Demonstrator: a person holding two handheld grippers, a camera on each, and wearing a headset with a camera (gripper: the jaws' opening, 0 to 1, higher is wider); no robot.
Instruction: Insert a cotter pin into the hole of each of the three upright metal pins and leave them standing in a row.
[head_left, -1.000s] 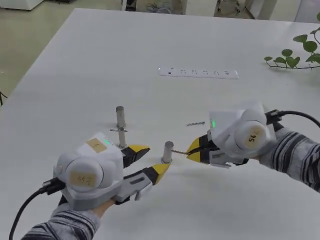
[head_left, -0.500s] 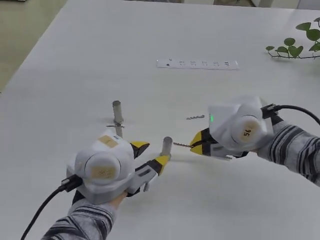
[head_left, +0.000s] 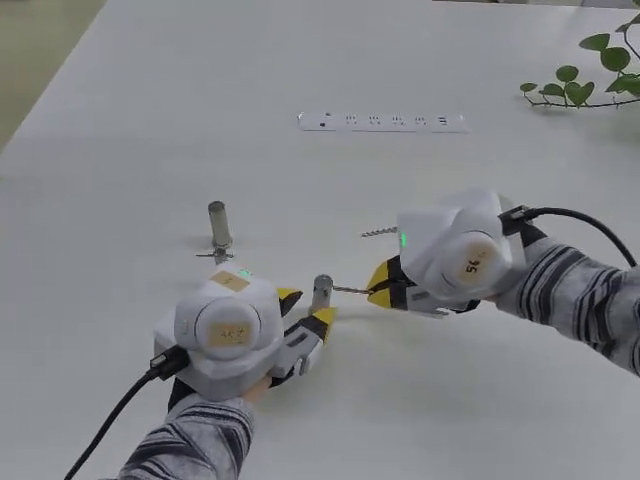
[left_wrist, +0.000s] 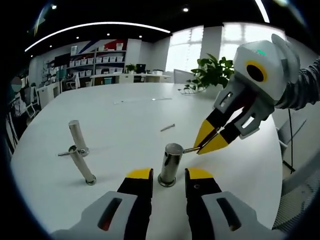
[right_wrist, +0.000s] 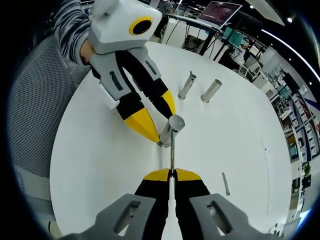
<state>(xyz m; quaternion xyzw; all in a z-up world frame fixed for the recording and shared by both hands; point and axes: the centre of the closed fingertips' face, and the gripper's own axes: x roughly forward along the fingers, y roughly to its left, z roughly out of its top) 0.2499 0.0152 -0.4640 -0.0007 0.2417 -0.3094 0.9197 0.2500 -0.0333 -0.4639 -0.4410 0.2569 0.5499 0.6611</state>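
The left hand-held gripper (head_left: 306, 306) has been brought in, jaws open astride the nearest metal pin (left_wrist: 171, 160). The cotter pin (right_wrist: 172, 150), clamped by the right hand-held gripper (right_wrist: 171, 174), is held at its head. Insertion is in hand: the hole must be met squarely, then a straight push given.

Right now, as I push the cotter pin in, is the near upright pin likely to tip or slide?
Probably tippy: the near upright pin is tall on a small base, and the cotter pin meets it near its top. It may slide too, on the smooth table. The fingers of the left gripper flanking its base should help brace it.
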